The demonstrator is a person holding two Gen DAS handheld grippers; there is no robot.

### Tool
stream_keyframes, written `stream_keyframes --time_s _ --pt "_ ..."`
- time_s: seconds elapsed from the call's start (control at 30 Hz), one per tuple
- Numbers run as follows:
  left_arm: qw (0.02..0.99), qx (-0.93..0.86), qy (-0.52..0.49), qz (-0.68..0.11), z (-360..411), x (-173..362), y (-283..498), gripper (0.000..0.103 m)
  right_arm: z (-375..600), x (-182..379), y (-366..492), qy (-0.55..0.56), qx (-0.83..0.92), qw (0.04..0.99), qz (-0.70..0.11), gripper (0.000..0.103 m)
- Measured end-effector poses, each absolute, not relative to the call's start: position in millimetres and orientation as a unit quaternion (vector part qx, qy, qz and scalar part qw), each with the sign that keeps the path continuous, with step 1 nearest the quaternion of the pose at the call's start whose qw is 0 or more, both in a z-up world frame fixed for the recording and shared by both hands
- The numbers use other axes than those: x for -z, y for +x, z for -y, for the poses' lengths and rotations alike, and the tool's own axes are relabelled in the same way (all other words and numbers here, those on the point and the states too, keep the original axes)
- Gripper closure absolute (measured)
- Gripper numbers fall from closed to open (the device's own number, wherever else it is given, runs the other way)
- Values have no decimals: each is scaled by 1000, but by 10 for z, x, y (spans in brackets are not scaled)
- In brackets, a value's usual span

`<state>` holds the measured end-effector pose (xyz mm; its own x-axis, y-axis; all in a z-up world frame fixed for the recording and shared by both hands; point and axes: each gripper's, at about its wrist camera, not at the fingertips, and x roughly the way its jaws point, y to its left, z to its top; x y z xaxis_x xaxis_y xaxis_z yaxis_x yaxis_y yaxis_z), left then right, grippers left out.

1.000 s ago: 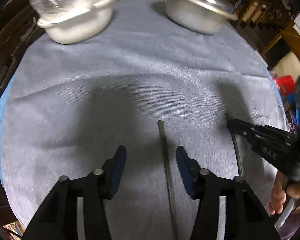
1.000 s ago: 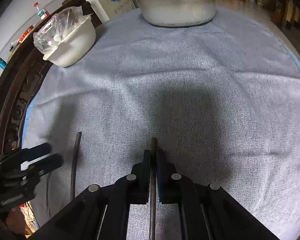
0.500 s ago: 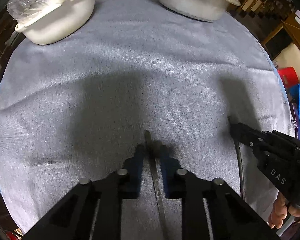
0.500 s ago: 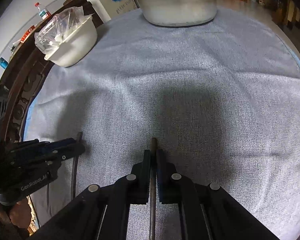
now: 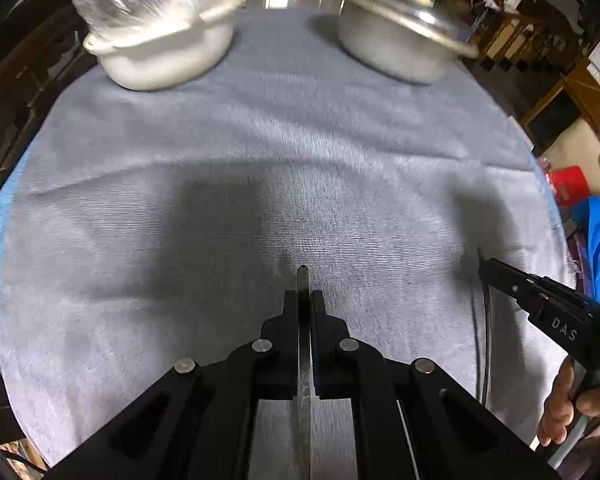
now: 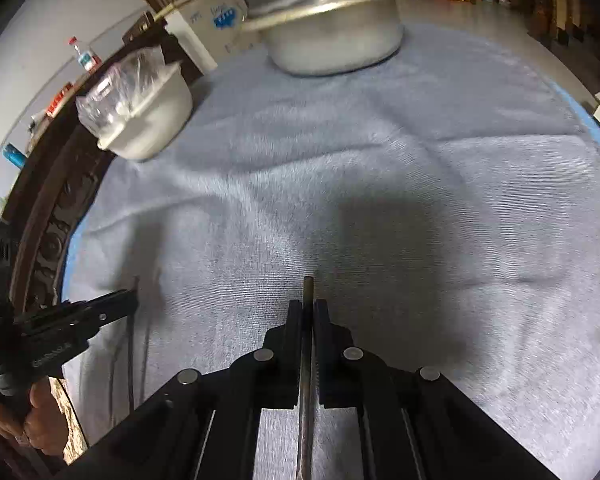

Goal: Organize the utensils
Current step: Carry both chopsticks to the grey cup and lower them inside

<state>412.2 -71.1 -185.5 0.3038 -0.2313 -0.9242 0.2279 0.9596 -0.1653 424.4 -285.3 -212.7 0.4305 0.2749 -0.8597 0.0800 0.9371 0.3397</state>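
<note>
a grey-blue cloth [image 5: 300, 128] covers the whole round table and gives the thin pieces a soft, non-slip bed, which is probably why the work is done in its open middle. at the far edge sit the bulky things, pushed back out of the working area: a lidded metal pot [image 5: 400, 40] on the right and a white bowl [image 5: 160, 52] holding a crinkled clear plastic bag on the left, well apart from both tools. nearer, the left gripper [image 5: 304, 300] has its two fingers clenched on a slim flat metal utensil [image 5: 303, 276], whose blunt tip pokes out just past the fingertips while the rest runs back between them along the tool's axis; gripping it lengthwise like this likely keeps it from pivoting. the right gripper [image 6: 308, 308] is likewise clamped on a thin round rod-like utensil [image 6: 308, 286], held the same way. whether either piece is lifted clear of the cloth cannot be told. each tool appears at the other's side, so the two pieces are roughly parallel, seemingly so they can be brought together as a pair. i judge the pickup done and the placing not yet begun.
</note>
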Motion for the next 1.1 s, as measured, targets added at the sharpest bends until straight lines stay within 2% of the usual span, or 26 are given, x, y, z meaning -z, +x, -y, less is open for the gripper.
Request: stream_keyframes --time_s 0.3,0.7,1.1 --pt "842 127 -33 -524 510 1357 3922 98 3037 1728 3804 192 -47 859 -471 97" --pt "880 111 -77 -455 -3 837 3201 98 3198 1221 2915 216 -17 900 -377 97" --pt "913 142 -80 -373 -35 271 2306 98 3039 703 1977 195 14 942 -274 97"
